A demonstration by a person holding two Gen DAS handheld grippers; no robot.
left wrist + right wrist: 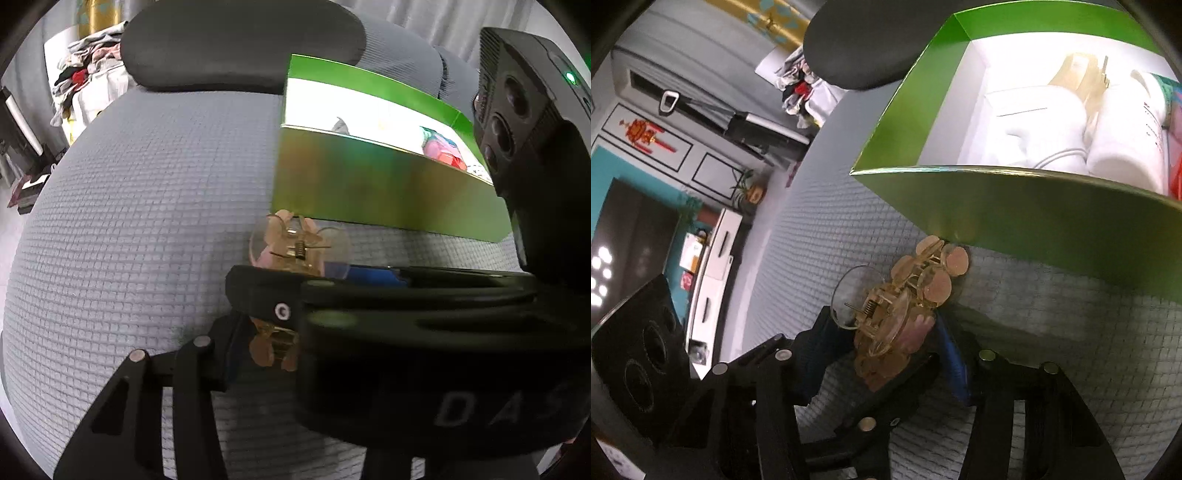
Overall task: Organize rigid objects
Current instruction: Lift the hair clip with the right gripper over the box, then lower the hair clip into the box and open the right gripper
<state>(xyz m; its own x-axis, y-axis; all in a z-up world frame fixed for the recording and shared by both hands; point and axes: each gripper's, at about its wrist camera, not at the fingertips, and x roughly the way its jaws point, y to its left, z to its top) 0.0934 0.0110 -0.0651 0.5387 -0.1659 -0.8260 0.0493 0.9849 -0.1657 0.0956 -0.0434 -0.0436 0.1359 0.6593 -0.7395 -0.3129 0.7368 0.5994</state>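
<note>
A translucent amber, clear and pink hair clip (291, 243) (931, 280) lies on a grey textured cushion (129, 221), its far end against a green box (388, 199) (1034, 206). My left gripper (275, 349) is shut on the clip's near amber end. Its right finger is hidden behind the right gripper's black body (424, 350), which crosses the left wrist view. My right gripper (886, 332) straddles the clip's middle, with the blue pads (951, 354) against its sides. One finger (886, 398) of the left gripper reaches in from below.
The open green box holds white bottles (1041, 122), another amber clip (1082, 74) and a pink and red item (441, 149). A black padded headrest (240, 44) sits behind the cushion. A heap of clothes (88, 66) and room furniture lie off to the left.
</note>
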